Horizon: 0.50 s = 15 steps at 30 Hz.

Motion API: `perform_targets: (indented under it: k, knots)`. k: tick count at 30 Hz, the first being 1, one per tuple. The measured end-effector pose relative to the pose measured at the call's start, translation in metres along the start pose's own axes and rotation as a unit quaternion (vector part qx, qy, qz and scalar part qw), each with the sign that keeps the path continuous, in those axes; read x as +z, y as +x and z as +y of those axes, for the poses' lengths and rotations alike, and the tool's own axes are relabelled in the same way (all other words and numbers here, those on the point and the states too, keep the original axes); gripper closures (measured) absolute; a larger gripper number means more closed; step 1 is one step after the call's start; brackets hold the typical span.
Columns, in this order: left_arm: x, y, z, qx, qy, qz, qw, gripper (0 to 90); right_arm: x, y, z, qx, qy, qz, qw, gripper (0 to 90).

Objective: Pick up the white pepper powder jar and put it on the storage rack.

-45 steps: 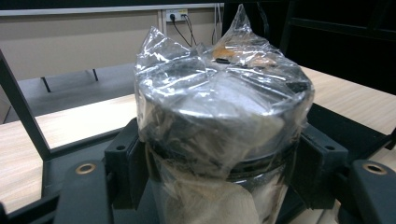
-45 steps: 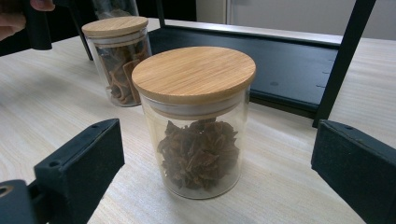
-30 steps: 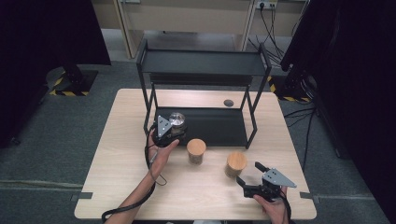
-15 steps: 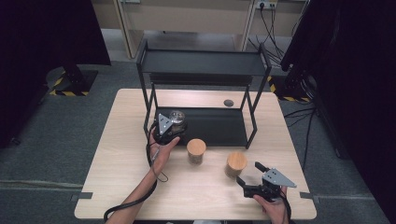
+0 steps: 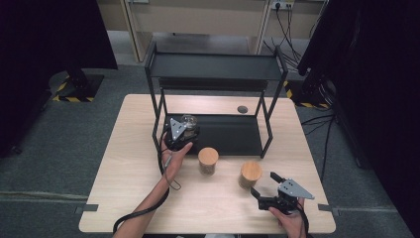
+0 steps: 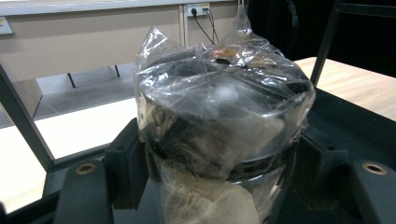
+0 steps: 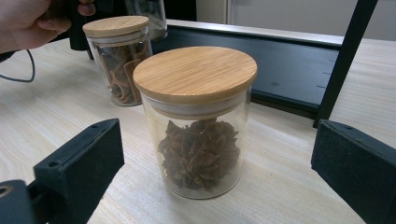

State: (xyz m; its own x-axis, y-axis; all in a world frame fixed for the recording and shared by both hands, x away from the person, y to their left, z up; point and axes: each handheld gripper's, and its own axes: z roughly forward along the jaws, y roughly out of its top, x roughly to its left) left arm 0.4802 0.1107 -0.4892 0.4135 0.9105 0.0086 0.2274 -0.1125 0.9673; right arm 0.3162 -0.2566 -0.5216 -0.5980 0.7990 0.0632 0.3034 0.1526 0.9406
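- Now my left gripper [image 5: 184, 130], clamped on the plastic-wrapped jar [image 6: 219, 130], has crept onto the rack's lower shelf [image 5: 228, 133]; release follows.
- Right gripper [image 5: 267, 191] unmoved, jaws spread before the star-anise jar [image 7: 198, 121].

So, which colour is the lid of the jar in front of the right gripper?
The lid is light brown bamboo wood with a fine grain. It shows best in the right gripper view.

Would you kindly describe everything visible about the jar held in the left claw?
The plastic-wrapped jar is clear glass, round, upright, its top covered in crinkled transparent film over a dark lid. Pale, powdery contents show low inside. The left claw grips it from both sides, jaws pressed on the wall. It sits at the left end of the black rack's lower shelf.
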Motion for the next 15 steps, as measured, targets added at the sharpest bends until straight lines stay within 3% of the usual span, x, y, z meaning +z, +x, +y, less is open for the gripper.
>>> perform_targets:
  k: [15]
  knots:
    - [0.012, 0.005, -0.004, -0.006, 0.005, 0.02, 0.9998, 31.2, 0.0, 0.0, 0.0, 0.001, -0.001, 0.0, 1.0, 2.7]
